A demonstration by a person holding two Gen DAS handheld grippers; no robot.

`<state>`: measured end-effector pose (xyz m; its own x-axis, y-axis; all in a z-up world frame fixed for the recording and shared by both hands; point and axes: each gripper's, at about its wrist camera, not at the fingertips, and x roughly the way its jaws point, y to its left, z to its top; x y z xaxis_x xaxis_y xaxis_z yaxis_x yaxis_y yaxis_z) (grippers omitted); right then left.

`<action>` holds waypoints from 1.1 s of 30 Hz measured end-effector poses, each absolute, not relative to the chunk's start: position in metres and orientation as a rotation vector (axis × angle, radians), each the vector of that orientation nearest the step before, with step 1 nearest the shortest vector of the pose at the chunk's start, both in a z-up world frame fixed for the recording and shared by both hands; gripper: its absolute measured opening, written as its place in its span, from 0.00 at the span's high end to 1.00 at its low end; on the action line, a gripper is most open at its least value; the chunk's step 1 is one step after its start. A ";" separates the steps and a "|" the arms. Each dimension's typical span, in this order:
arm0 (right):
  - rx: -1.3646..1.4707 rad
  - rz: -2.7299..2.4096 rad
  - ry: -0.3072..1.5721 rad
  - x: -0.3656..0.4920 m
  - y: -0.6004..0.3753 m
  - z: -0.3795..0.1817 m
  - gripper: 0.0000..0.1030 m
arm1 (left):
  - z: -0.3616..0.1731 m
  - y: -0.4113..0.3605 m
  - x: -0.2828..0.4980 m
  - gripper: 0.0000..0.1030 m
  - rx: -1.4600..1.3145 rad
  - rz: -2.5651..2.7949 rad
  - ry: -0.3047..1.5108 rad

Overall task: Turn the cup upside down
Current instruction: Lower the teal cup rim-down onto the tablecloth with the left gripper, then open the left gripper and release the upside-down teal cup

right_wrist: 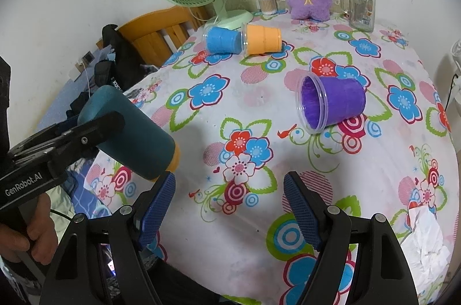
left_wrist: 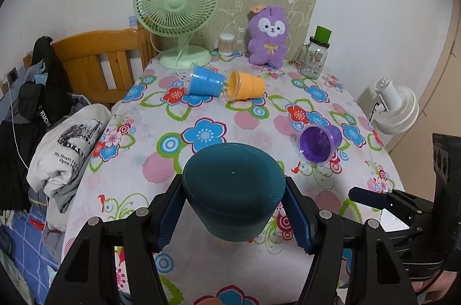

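Observation:
My left gripper is shut on a dark teal cup and holds it above the near edge of the flowered table. Its flat base faces the left wrist camera. In the right wrist view the teal cup is tilted, with its orange-rimmed mouth pointing down to the right. My right gripper is open and empty over the near middle of the table. A purple cup lies on its side ahead of it. It also shows in the left wrist view.
A blue cup and an orange cup lie on their sides at the back. Behind them stand a green fan, a purple plush toy, a cotton-swab box and a glass jar. Clothes lie piled on the left.

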<state>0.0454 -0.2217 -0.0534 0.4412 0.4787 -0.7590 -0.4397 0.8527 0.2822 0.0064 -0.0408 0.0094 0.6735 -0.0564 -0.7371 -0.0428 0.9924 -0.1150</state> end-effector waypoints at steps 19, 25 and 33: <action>0.060 0.543 0.981 0.056 -0.231 -0.064 0.22 | -0.007 -0.041 0.021 0.18 -0.138 0.001 0.881; 0.063 0.541 0.982 0.056 -0.232 -0.065 0.22 | -0.009 -0.041 0.022 0.18 -0.137 0.004 0.894; 0.063 0.541 0.981 0.055 -0.232 -0.064 0.22 | -0.009 -0.041 0.022 0.18 -0.136 0.002 0.892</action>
